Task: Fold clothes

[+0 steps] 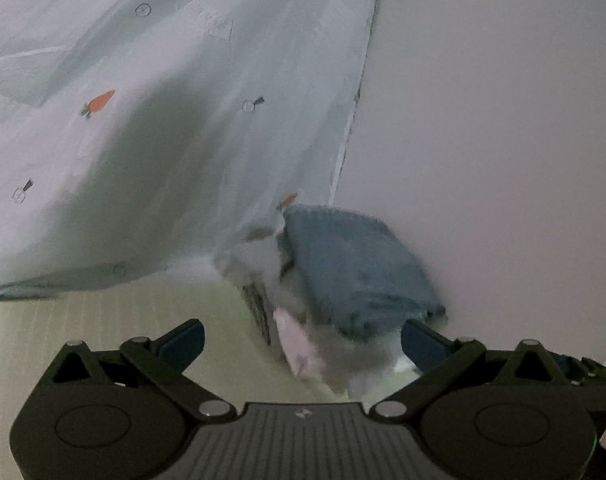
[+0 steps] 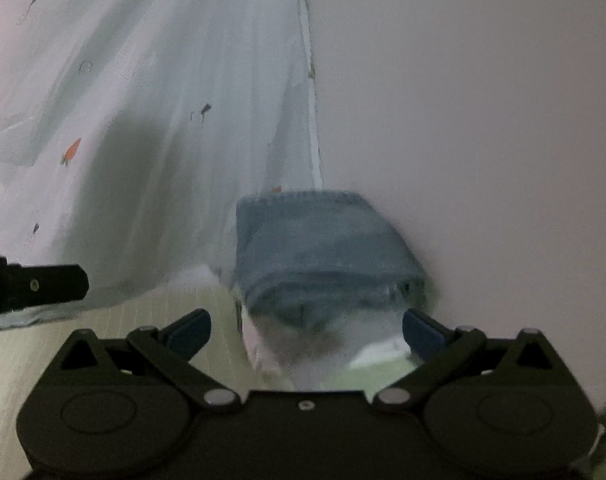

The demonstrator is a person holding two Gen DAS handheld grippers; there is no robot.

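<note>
Nearest in the left wrist view, the left gripper (image 1: 303,342) has its jaws spread wide with nothing between the blue pads; the right gripper (image 2: 307,334) stands just as wide apart and empty. Beneath both lies a pale green ribbed mat (image 1: 83,332), bare on the left side of each view. Just ahead of the fingers sits a blurred stack of folded clothes: a pink-and-white garment (image 1: 299,344) at the bottom, with a folded blue towel-like piece (image 2: 323,240) on top. The stack rests against the wall (image 1: 483,140), which fills the right half. Left of it hangs a pale sheet printed with carrots (image 1: 163,120), its lower hem draped onto the mat and its right edge running up along the wall.
</note>
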